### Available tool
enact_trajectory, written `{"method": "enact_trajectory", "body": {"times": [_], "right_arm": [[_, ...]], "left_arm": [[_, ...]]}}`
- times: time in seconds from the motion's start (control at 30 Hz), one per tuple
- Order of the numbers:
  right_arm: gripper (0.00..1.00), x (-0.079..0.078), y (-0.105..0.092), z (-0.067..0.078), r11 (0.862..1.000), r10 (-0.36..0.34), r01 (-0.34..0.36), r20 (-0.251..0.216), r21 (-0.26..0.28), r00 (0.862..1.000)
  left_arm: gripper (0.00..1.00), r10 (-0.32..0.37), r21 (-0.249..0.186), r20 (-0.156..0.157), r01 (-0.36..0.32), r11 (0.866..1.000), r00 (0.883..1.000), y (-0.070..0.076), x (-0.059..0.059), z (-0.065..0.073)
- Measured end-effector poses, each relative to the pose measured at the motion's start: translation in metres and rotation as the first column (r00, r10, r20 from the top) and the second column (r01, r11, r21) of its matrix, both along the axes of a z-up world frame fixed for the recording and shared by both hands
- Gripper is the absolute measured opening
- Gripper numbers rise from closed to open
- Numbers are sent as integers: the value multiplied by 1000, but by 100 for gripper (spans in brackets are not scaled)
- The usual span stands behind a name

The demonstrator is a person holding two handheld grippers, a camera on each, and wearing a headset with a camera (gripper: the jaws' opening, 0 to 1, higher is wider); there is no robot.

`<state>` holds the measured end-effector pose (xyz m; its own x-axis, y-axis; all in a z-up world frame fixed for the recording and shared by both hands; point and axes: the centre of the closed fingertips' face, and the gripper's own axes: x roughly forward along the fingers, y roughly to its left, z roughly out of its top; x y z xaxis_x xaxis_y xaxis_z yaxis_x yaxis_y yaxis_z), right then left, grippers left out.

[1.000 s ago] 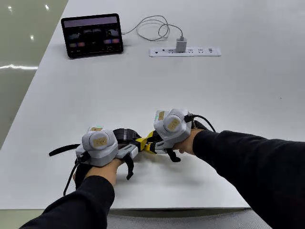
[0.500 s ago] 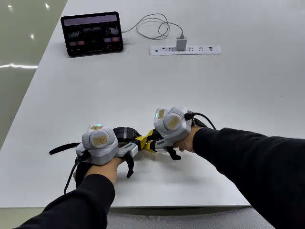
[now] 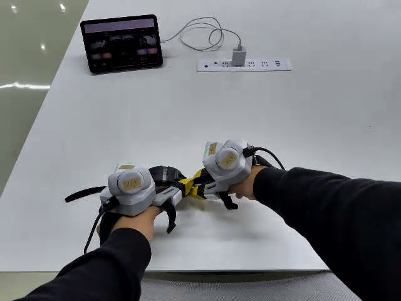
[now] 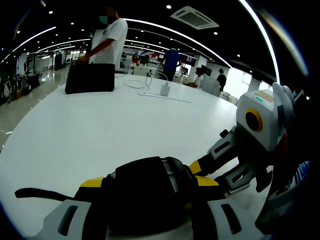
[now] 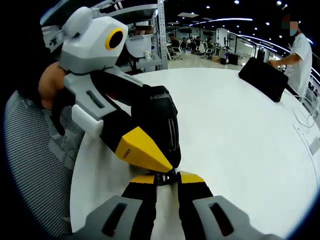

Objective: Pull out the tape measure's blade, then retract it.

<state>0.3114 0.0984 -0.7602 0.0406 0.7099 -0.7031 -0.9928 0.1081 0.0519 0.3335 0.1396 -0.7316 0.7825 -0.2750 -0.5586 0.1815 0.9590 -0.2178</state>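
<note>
Near the tabletop's (image 3: 188, 106) front edge, the left gripper (image 4: 149, 181) clamps the black tape measure (image 3: 165, 177) by its case; the right gripper (image 5: 167, 178) jaws appear pinched on the blade tip (image 5: 167, 176). Best to steady the case and draw the blade out straight and smoothly

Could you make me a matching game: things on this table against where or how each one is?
1 tablet
2 charger
3 tape measure

a clamped in the left gripper
b screen lit, far left corner
c plugged into the power strip

Pairs: 1b, 2c, 3a.
</note>
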Motion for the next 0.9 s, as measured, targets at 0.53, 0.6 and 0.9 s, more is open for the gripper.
{"method": "enact_trajectory", "body": {"times": [0.53,0.6,0.9], "right_arm": [[12,0,-1,1,1000,-22,22,12,-3,1000],[12,0,-1,1,999,-32,32,10,4,999],[17,-1,-4,6,998,-54,54,8,19,998]], "left_arm": [[66,-4,8,-41,5,1000,999,1,1,-1],[65,-20,6,-45,20,1000,999,1,0,1],[72,-21,-7,-53,21,1000,998,10,-1,3]]}}
